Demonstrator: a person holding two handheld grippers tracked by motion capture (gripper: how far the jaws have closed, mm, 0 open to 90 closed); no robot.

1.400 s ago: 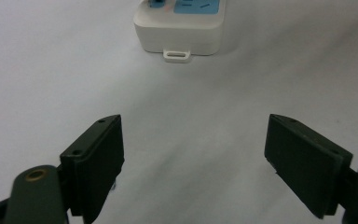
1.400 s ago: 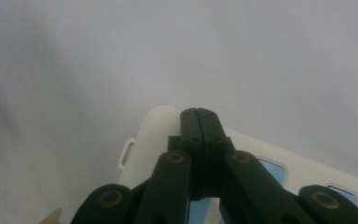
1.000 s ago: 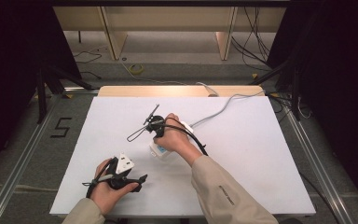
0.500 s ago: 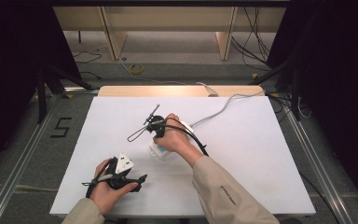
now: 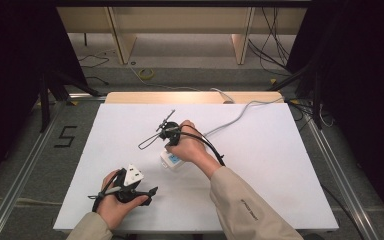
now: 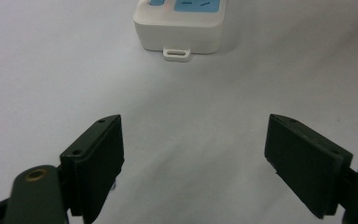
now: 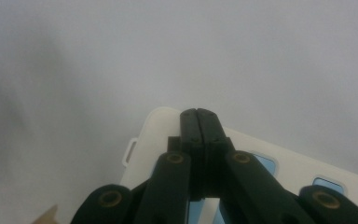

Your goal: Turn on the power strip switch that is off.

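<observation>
A white power strip (image 5: 171, 160) with blue sockets lies on the white table (image 5: 280, 165), near its middle. My right gripper (image 7: 199, 113) is shut, with nothing visible between its jaws. Its tips hang over the end of the power strip (image 7: 151, 140) that carries a small loop. Whether they touch the strip I cannot tell. The right hand (image 5: 187, 146) covers part of the strip in the high view. My left gripper (image 5: 149, 192) rests at the front left of the table, open and holding nothing. It faces the power strip (image 6: 179, 28), well short of it (image 6: 193, 135).
The strip's white cable (image 5: 232, 120) runs off toward the table's back right edge. A black cable (image 5: 214, 148) loops from the right gripper along the forearm. Bare white table surface lies on the right and at the back left. Dark stands flank the table.
</observation>
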